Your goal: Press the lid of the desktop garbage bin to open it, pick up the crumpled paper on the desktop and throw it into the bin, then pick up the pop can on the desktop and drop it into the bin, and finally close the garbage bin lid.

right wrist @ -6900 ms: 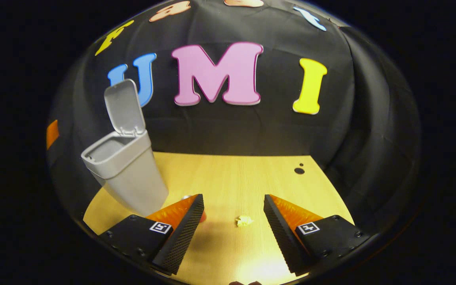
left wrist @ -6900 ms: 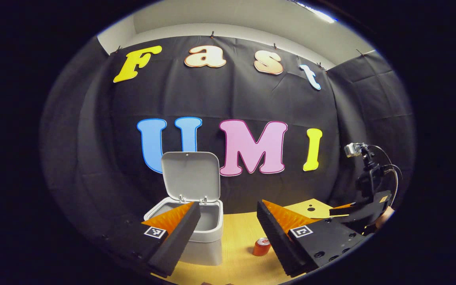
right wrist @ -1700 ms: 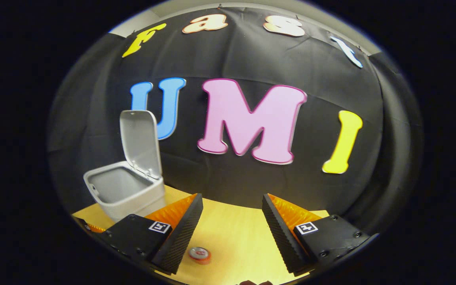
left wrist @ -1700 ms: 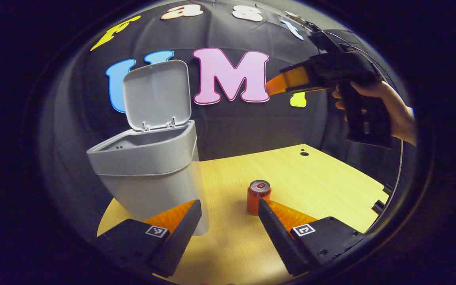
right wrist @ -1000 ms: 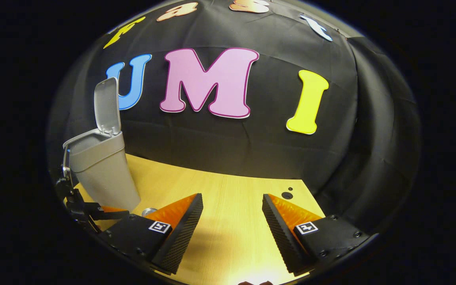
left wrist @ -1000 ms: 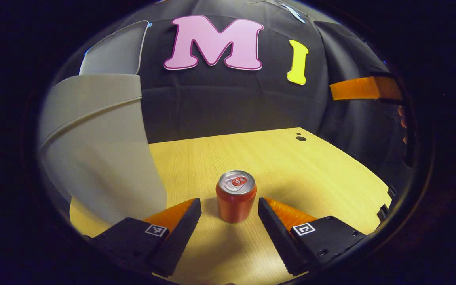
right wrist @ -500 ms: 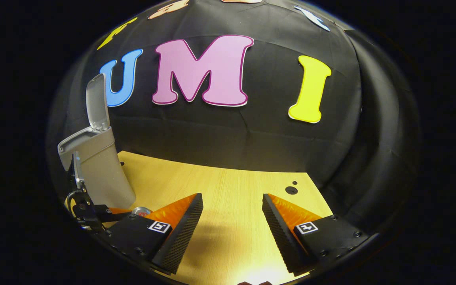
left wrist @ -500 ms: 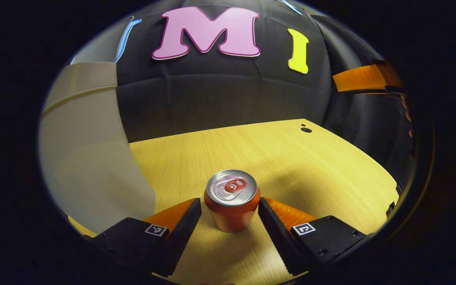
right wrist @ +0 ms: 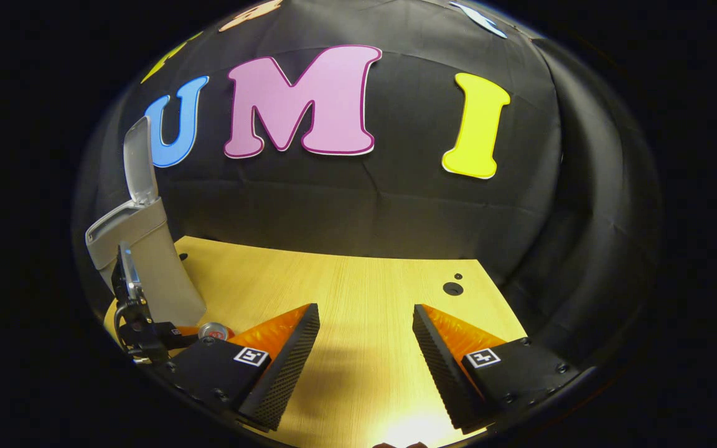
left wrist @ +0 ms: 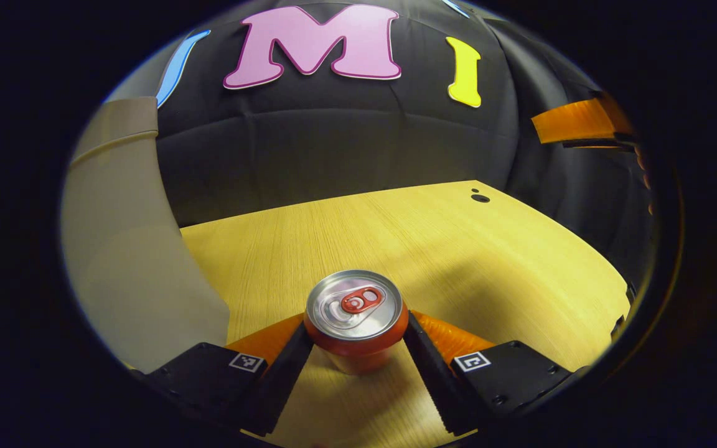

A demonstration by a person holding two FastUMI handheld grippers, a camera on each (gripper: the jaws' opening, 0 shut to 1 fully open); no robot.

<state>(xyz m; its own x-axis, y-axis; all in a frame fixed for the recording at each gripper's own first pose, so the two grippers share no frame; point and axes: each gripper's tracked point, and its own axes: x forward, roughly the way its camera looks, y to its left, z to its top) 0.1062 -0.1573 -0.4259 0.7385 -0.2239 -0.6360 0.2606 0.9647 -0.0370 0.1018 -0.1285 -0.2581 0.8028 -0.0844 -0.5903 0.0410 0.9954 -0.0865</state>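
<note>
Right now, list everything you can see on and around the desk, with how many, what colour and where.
pop can: one, red with a silver top, upright on the desk between the left gripper's fingers
garbage bin: one, grey, at the desk's left end, lid raised
desk: one, light wood, with two dark holes near its far right corner
booth wall: black cloth behind the desk
left gripper: one, closed in around the can, fingers at or close to its sides; seen small beside the bin in the right gripper view
right gripper: one, open, over bare desk, holding nothing
</note>
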